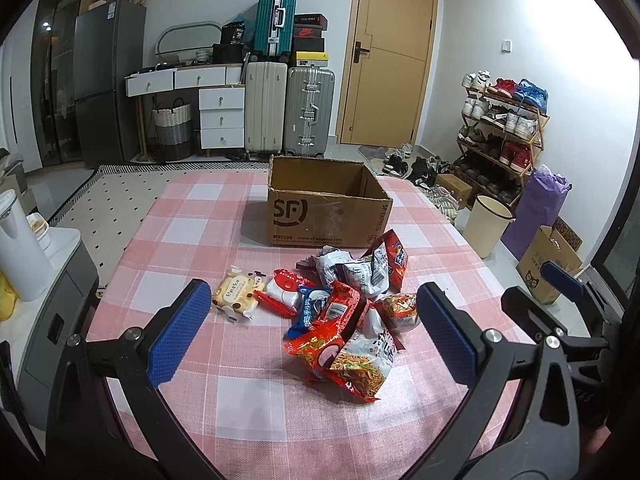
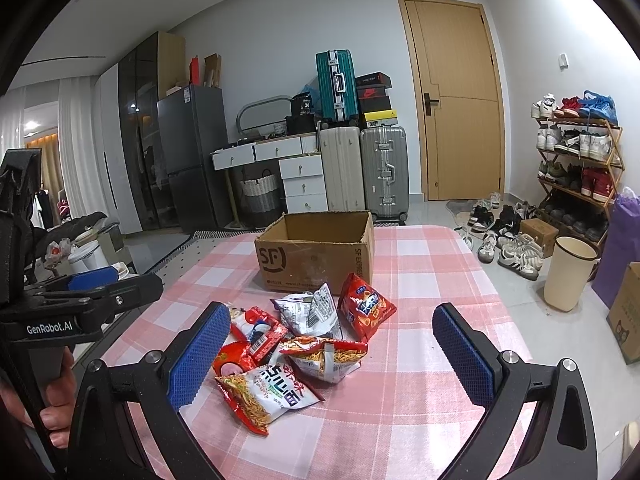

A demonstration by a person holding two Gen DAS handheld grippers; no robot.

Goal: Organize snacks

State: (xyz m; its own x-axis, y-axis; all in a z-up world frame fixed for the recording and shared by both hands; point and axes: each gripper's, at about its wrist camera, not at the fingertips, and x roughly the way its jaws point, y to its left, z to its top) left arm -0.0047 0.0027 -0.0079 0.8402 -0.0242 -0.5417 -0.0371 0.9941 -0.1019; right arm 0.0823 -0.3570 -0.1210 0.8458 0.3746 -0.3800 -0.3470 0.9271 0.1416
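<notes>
Snack pile front & centre: a heap of crinkly foil bags (image 1: 344, 320) sits on the pink-and-white checked tablecloth (image 1: 192, 216), just in front of the open brown cardboard box w/ black "SF" logo (image 1: 326, 216). Nearest the cameras, a red-and-white noodle-snack bag (image 2: 266, 394) lies flat, printed side up. Behind it a 2nd noodle bag (image 2: 326, 356), crumpled. Red bag of ring-shaped crisps (image 2: 366, 308) leans up at the pile's rear right, close to the box front. Silver-white bag (image 2: 310, 312) next to it, back side showing. At the pile's left edge, a small cream-yellow packet w/ cartoon print (image 1: 236, 294), lying a bit apart from the rest. Box looks empty as far as its inner walls show; floor of it not visible.

Left gripper (image 1: 314, 332): blue-padded fingers spread wide, nothing between them, hovering over the near side of the pile. Right gripper (image 2: 332, 360): same story, fingers wide apart, holding nothing, pile framed between them. A hand (image 2: 52, 400) grips the left tool's handle at the edge of the right wrist view.

Beyond the table: grey & white suitcases (image 1: 288, 108), wooden door (image 1: 390, 52), shoe rack (image 1: 504, 132), cream bin (image 1: 486, 224) on the floor to the right.
</notes>
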